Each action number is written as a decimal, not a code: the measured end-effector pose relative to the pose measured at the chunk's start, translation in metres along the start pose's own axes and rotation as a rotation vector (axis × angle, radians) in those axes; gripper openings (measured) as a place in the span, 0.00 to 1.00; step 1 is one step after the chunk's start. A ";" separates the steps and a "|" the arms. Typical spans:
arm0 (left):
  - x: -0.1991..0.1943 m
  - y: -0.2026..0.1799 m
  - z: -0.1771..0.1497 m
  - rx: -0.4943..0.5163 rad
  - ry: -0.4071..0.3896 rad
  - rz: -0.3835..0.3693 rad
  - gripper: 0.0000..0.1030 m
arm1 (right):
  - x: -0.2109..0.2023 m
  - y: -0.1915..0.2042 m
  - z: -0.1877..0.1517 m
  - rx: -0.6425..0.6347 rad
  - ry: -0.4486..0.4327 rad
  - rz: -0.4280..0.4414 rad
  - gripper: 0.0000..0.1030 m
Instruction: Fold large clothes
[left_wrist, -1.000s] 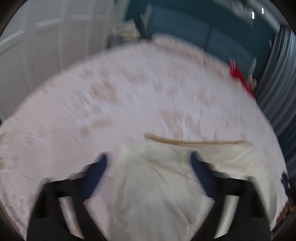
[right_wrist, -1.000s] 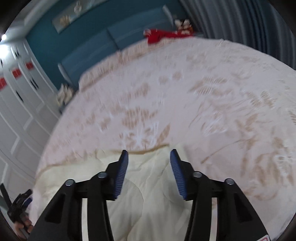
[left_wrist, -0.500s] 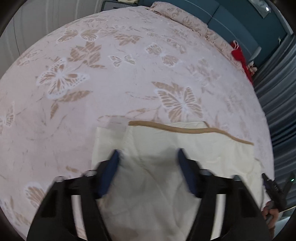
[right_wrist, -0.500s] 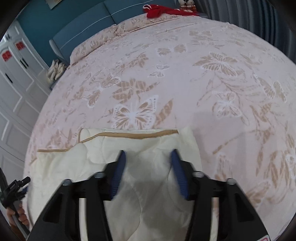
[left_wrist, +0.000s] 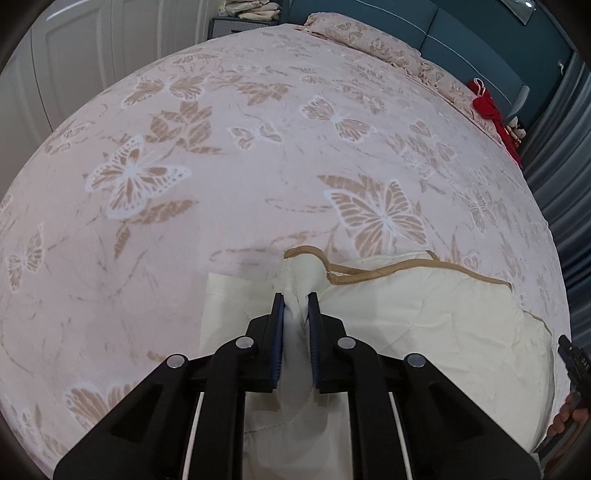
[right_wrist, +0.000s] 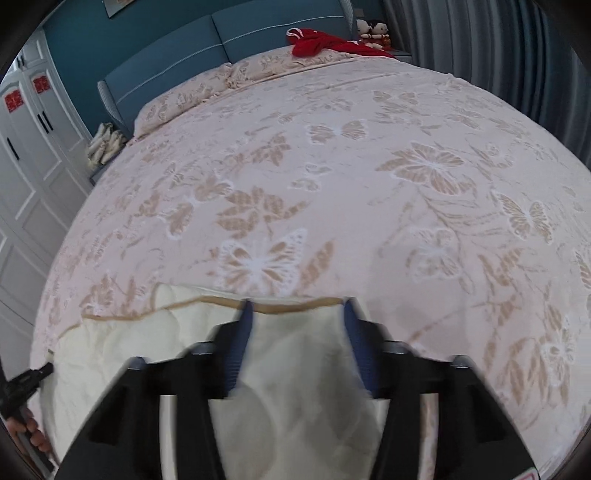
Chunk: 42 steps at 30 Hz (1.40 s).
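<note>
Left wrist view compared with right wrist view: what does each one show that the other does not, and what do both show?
Only the left wrist view shows the left gripper pinching a raised fold of the cream garment.

Only the right wrist view shows the right gripper, jaws opening astride the garment's tan edge, and two dolls.

Both show the butterfly bedspread and red cloth.

Right claw (right_wrist: 295, 314) motion-blurred, cream quilt (left_wrist: 424, 317) cut off at lower edge, bedside dolls (right_wrist: 373, 29) too small to identify

Quilt (left_wrist: 424, 325) on bed (left_wrist: 258, 166) near edge, pillows (left_wrist: 369, 40) behind.
</note>
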<state>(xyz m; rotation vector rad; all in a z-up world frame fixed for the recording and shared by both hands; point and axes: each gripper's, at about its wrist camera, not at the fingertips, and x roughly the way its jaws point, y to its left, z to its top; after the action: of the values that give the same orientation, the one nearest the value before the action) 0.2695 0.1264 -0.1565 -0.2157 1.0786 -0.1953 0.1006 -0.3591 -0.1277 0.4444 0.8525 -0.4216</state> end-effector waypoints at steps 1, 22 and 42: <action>0.002 0.000 0.000 -0.004 0.002 0.001 0.11 | 0.004 -0.001 -0.001 -0.009 0.014 -0.007 0.52; 0.026 -0.003 -0.012 0.065 -0.054 0.157 0.12 | 0.060 -0.007 -0.016 0.002 0.083 -0.071 0.00; -0.080 -0.103 0.012 0.177 -0.212 0.070 0.46 | -0.042 0.139 -0.009 -0.176 -0.010 0.169 0.02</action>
<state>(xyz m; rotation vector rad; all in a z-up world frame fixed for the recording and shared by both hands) 0.2381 0.0488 -0.0554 -0.0378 0.8513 -0.1992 0.1422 -0.2317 -0.0715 0.3479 0.8277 -0.1908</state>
